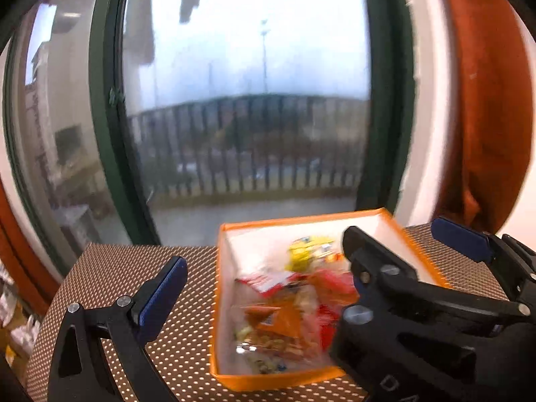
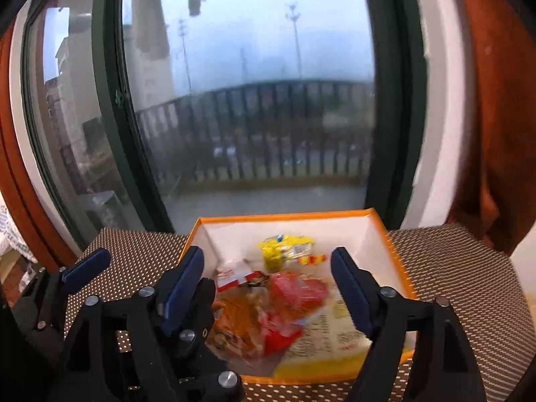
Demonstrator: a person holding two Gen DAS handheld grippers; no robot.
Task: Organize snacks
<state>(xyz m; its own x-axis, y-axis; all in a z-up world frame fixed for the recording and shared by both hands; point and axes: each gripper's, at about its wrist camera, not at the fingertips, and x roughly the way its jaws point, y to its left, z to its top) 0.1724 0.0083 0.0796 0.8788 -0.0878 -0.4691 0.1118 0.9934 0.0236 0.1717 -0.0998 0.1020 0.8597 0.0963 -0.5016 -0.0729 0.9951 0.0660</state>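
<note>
Sitting on the dotted tabletop (image 2: 452,268) by the window, the orange box (image 2: 397,258) already contains the snacks (image 2: 294,288). Both hand-held grippers, left (image 1: 264,276) and right (image 2: 268,283), gape wide and empty above it; little seems left.

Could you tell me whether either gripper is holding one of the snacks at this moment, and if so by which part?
Nothing is held. The left gripper and right gripper both have open, empty jaws above the orange box of snack packets.
</note>
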